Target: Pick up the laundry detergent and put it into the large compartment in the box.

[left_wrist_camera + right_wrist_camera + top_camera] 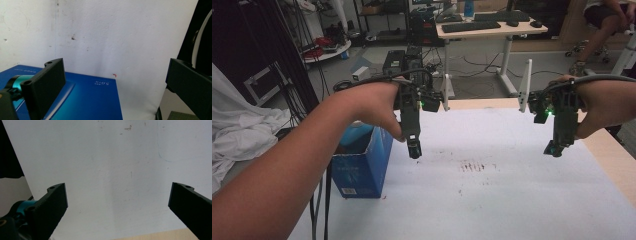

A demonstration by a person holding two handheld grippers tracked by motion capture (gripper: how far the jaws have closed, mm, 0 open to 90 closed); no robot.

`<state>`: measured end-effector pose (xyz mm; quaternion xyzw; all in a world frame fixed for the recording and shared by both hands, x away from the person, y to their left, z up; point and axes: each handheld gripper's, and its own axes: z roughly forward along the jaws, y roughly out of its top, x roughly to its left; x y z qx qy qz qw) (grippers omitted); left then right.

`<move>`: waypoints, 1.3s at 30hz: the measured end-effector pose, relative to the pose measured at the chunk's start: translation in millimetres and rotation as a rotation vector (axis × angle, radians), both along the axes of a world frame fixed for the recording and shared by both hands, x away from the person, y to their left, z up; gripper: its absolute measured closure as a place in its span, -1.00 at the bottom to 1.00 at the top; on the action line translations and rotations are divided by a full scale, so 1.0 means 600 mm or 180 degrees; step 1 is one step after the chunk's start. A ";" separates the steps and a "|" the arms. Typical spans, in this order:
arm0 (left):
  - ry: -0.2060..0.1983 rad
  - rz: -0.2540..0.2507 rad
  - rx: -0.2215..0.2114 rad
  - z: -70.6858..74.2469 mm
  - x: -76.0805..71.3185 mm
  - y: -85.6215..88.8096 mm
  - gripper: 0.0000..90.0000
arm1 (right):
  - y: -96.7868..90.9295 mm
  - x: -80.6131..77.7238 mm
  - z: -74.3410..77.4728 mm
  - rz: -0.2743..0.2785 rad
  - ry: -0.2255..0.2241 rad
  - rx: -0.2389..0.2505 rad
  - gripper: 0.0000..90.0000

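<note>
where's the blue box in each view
High view: the blue box stands at the left edge of the white table sheet, below and left of the left gripper.
Left gripper view: the box's blue top lies at lower left, partly behind the near jaw, on the sheet.
Right gripper view: no box here, just open jaws over the sheet.
Shared landmark: the white sheet.

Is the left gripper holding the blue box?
No, the left gripper has its jaws wide apart with nothing between them, above the blue box.
</note>
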<state>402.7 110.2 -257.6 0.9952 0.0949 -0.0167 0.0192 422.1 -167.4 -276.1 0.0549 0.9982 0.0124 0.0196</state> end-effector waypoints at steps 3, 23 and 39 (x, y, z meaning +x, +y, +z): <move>-0.0035 -0.0027 -0.0021 0.001 -0.002 -0.002 -0.94 | -0.001 0.000 0.000 -0.0005 -0.0008 0.0000 -0.97; -0.0042 -0.0077 -0.0011 0.001 -0.008 -0.009 -0.94 | -0.009 -0.002 0.003 -0.0028 -0.0026 0.0012 -0.97; -0.0018 -0.0056 -0.0038 -0.004 -0.009 -0.006 -0.94 | -0.007 -0.004 0.004 -0.0027 -0.0033 0.0015 -0.97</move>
